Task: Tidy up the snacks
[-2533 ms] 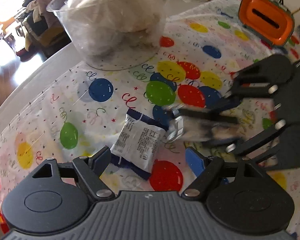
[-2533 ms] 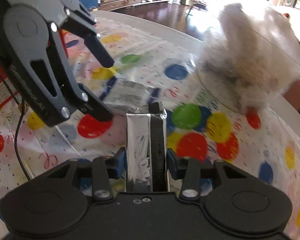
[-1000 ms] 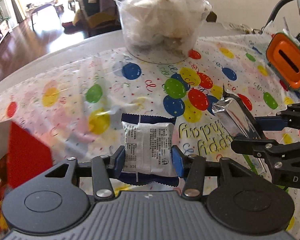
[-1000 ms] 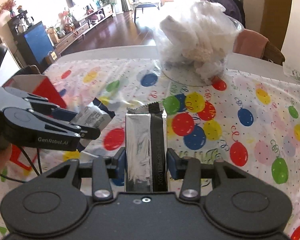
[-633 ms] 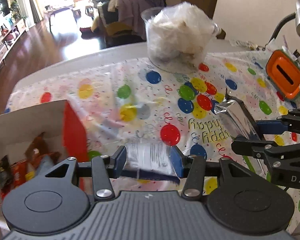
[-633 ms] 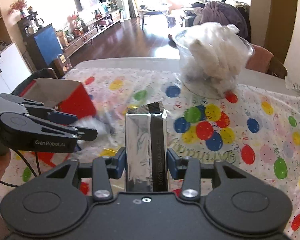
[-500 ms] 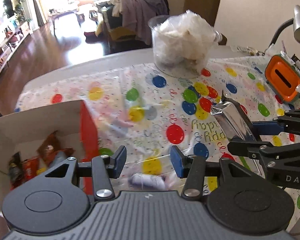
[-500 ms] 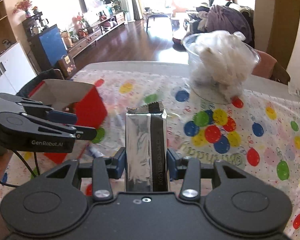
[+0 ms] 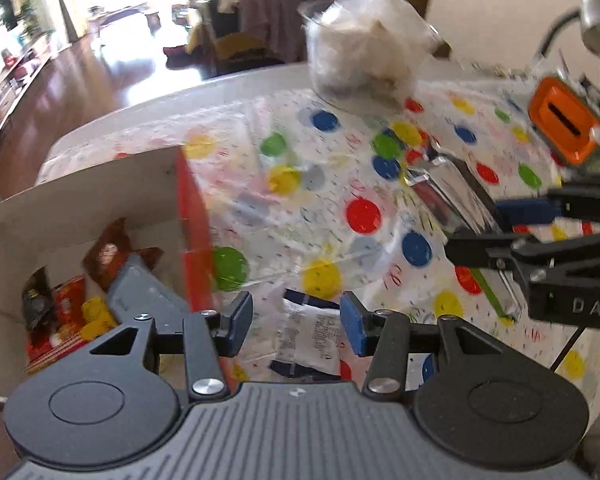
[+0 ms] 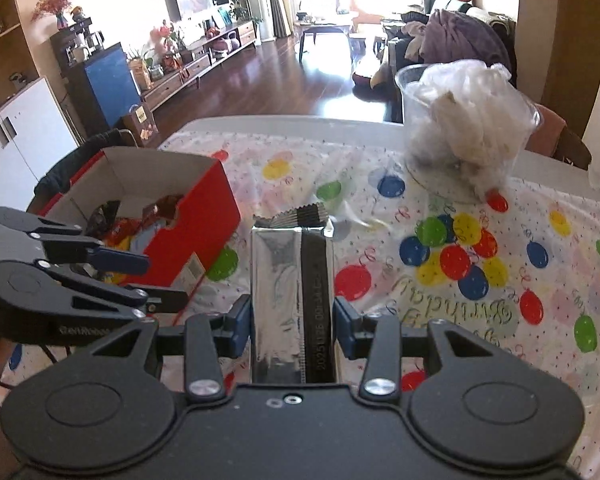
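Below you, the table (image 10: 268, 122) wears a white cloth (image 9: 340, 160) printed with coloured balloons, and past its far edge a dark wood floor (image 10: 260, 72) runs into a sunlit living room. At the back of the cloth stands a clear tub (image 10: 466, 128) stuffed with crumpled white bags; an orange case (image 9: 562, 120) sits at the right edge in the left view. Your red box (image 10: 180, 216) stands open on the left with wrappers inside. Your left gripper (image 9: 296, 324) hangs with its jaws apart and empty, just right of the box wall; the white snack packet (image 9: 310, 338) lies on the cloth under the gap. Your right gripper (image 10: 293, 326) is clamped on the silver packet (image 10: 292, 292), upright above the cloth, with the left gripper between it and the box
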`<act>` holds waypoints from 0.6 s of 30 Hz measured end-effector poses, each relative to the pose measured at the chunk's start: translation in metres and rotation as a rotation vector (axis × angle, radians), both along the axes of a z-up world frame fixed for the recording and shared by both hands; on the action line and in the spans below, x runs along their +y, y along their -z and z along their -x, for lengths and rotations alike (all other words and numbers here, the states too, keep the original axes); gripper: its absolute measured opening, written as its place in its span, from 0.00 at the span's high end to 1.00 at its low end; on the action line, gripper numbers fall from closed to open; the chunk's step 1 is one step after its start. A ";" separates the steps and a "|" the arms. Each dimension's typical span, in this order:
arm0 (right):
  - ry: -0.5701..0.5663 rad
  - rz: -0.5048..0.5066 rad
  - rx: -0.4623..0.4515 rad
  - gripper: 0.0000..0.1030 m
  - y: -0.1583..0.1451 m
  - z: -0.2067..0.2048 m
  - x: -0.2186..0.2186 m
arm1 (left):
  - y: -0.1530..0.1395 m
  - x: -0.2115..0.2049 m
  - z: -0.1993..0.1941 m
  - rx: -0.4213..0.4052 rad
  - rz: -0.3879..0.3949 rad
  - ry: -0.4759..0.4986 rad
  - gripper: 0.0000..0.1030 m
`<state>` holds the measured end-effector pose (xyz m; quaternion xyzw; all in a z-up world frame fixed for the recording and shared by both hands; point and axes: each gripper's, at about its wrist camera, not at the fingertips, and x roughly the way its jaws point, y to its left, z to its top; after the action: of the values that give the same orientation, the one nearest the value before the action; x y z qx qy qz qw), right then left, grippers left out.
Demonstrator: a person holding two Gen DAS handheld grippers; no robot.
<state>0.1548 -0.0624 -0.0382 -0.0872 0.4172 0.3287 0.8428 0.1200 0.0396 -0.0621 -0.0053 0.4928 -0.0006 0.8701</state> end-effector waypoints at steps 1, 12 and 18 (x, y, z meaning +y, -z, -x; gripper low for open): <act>0.002 0.000 0.007 0.60 0.003 -0.001 -0.003 | 0.007 -0.004 -0.003 0.016 0.001 0.012 0.54; 0.020 -0.005 0.110 0.60 0.039 -0.010 -0.037 | 0.076 -0.023 -0.017 0.090 -0.007 0.021 0.31; 0.007 -0.013 0.137 0.60 0.049 -0.013 -0.042 | 0.098 -0.024 -0.025 0.125 -0.035 -0.007 0.31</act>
<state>0.1674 -0.1039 -0.0877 -0.0574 0.4720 0.3335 0.8140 0.1446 0.0160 -0.1602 0.0082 0.5463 0.0112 0.8375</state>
